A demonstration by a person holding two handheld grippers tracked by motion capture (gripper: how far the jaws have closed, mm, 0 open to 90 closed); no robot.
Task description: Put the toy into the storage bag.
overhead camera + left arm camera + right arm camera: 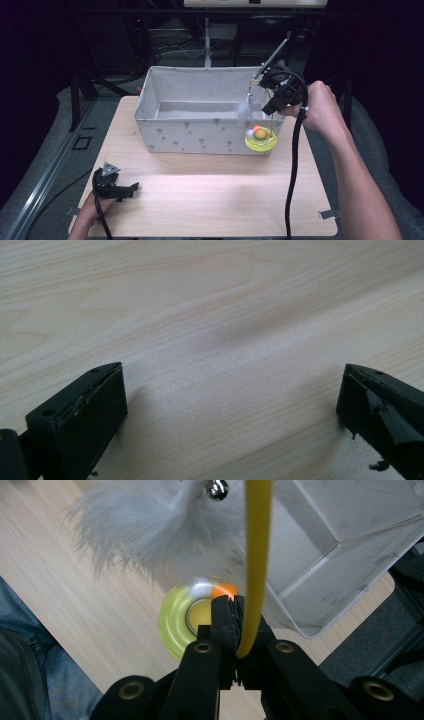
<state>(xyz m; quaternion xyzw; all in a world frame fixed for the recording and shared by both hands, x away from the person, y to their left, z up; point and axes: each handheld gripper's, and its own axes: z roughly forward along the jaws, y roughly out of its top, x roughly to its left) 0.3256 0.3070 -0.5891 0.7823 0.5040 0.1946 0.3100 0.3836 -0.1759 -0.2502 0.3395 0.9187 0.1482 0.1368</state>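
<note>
While the left gripper (131, 189) rests wide open near the table's (210, 195) front left corner, the right gripper (235, 615) pinches the toy's yellow stem (256, 565) above the bin's (200, 131) right corner.

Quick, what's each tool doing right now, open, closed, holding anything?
Left tool: open, holding nothing, over the table.
Right tool: closed on the yellow stem of the feather toy.

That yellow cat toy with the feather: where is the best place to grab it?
Probably the thin yellow stalk, pinched from the side, as the right tool does. It is slim and stiff; the round yellow base looks too wide, and the feather too soft to grip.
</note>
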